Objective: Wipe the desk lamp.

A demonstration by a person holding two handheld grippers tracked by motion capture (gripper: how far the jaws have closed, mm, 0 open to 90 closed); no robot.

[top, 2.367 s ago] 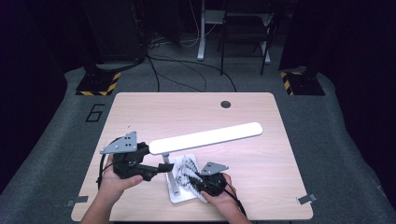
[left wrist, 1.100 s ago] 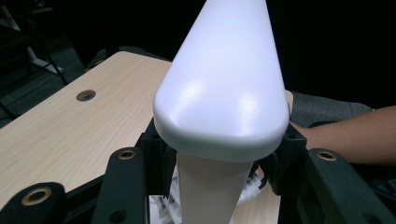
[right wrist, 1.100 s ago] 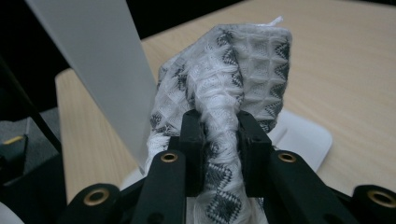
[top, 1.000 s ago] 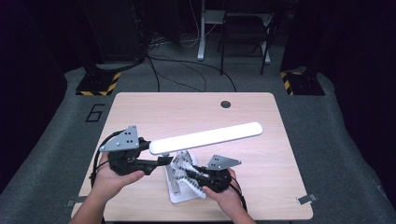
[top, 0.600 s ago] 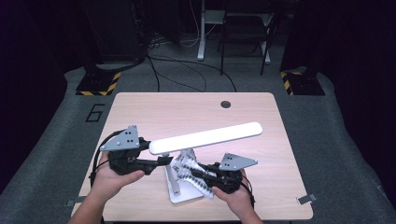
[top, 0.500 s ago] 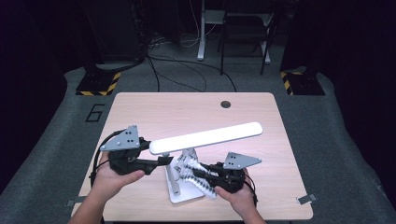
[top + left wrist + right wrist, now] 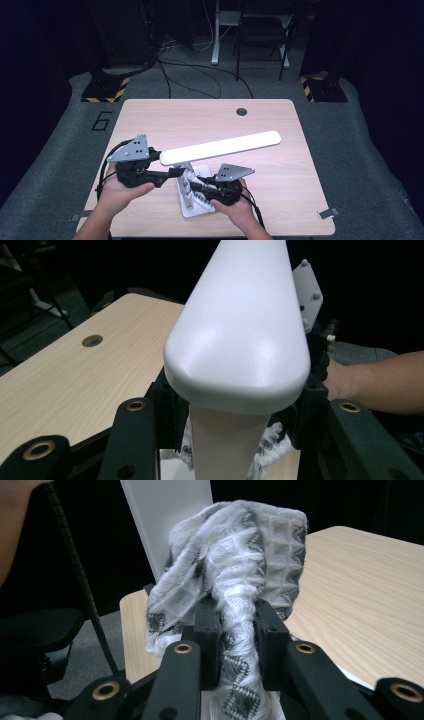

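White plastic desk lamp [image 7: 220, 148] with flat base [image 7: 192, 207] is sitting lower centre on the wooden table [image 7: 300, 200]; left gripper [image 7: 172, 173] is clamping its neck, right gripper [image 7: 202, 187] is pinching a grey-and-white patterned cloth [image 7: 235, 570] at the base. Risk: cloth tugging or a slipping neck grip is likely tipping the lamp. Lamp head's long axis is running lower left to upper right, free end pointing right.

Wooden table [image 7: 150, 120], striped floor bases [image 7: 105, 91]
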